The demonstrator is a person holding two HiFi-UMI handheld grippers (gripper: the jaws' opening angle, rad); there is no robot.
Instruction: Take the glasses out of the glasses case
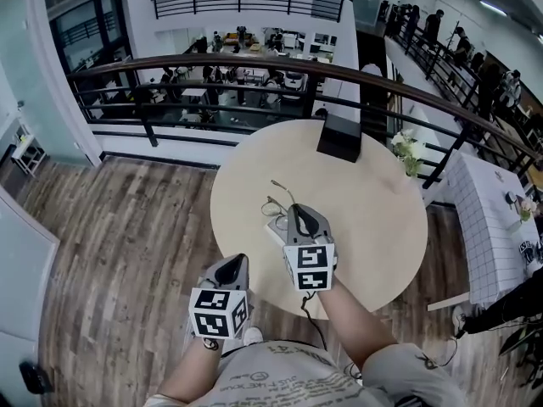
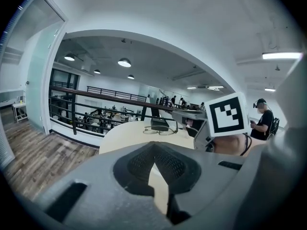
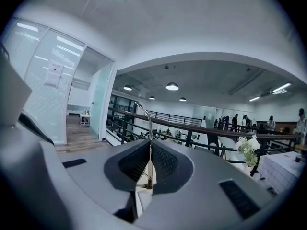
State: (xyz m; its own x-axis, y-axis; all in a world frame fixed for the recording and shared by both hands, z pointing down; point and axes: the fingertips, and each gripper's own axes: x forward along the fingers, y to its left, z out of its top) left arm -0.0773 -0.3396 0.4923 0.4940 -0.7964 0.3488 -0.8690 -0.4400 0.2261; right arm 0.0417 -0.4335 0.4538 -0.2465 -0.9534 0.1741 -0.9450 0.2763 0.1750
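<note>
half the glasses (image 1: pixel 274 203) behind right gripper (image 1: pixel 300 214)

**Right gripper (image 1: pixel 297 212) covers most of the glasses case (image 1: pixel 273 227) on a round table (image 1: pixel 365 227)**

In the head view only a pale corner of the case shows at the gripper's left, and whether it lies open cannot be told. The wire-framed glasses (image 1: pixel 276 202) run partly under the jaws. In the right gripper view a single thin temple arm (image 3: pixel 149 128) rises from between the closed jaws, with the lenses out of sight below them. The person (image 1: pixel 280 380) is cut off by the bottom edge, showing only forearms and shirt front. People (image 1: pixel 212 79) on the floor beyond the railing (image 1: pixel 254 62) are too small to make out. The same goes for the items on the grid-clothed side table (image 1: pixel 484 227), itself cropped at the right edge.
</note>
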